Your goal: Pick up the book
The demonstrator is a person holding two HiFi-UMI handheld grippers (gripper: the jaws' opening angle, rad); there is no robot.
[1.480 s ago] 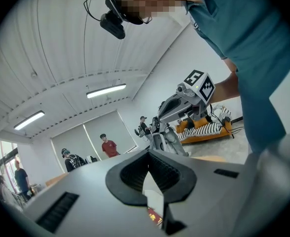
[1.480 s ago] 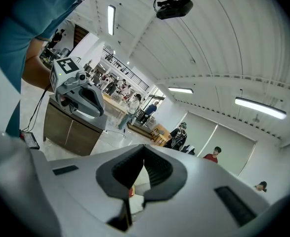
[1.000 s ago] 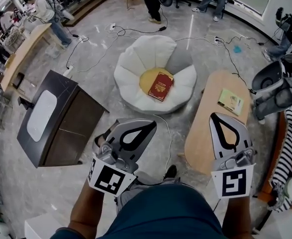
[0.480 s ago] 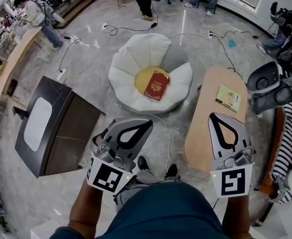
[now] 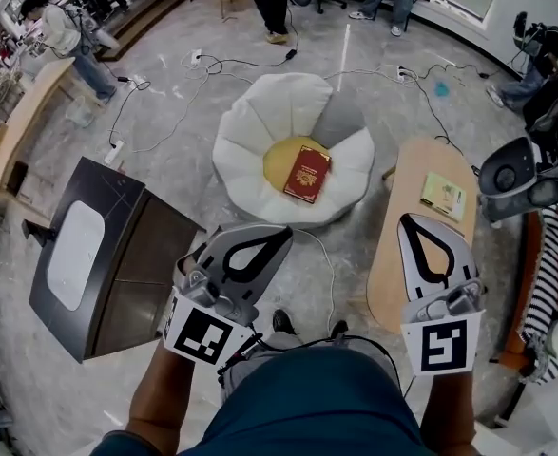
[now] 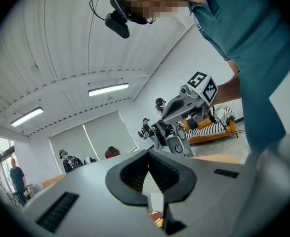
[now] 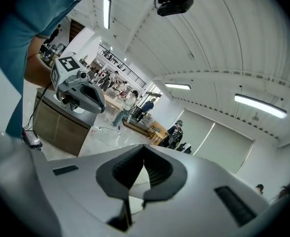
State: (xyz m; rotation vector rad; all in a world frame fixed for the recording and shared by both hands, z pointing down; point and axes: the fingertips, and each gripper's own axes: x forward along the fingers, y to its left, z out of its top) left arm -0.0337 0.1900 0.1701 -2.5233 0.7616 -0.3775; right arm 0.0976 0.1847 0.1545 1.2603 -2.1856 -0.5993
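From where I stand, the grey floor [image 5: 193, 160] carries a white flower-shaped cushion [image 5: 259, 122] just ahead of the left gripper [image 5: 286, 234], with 1 red book [image 5: 307, 174] on its yellow centre. Below the right gripper [image 5: 408, 220] runs a wooden table [image 5: 421, 169] with 1 pale green booklet [image 5: 443, 196] lying beyond the tips. To the left of the left gripper, a dark cabinet [image 5: 155, 255] bears a white pad [image 5: 74, 255].

**Open floor ahead, furniture on both sides**

Bare floor [image 5: 350, 240] runs from the left gripper [image 5: 283, 234] to the white cushion [image 5: 250, 131], crossed only by a thin cable [image 5: 327, 264]. A dark cabinet [image 5: 136, 264] stands close on that gripper's left. A wooden table [image 5: 413, 174] runs along the right, its near half under the right gripper [image 5: 413, 221] in the head view, a green booklet [image 5: 442, 196] lying further along it. The book [image 5: 307, 173] lies flat in the cushion's yellow middle, uncovered from above, raised lobes ringing it.
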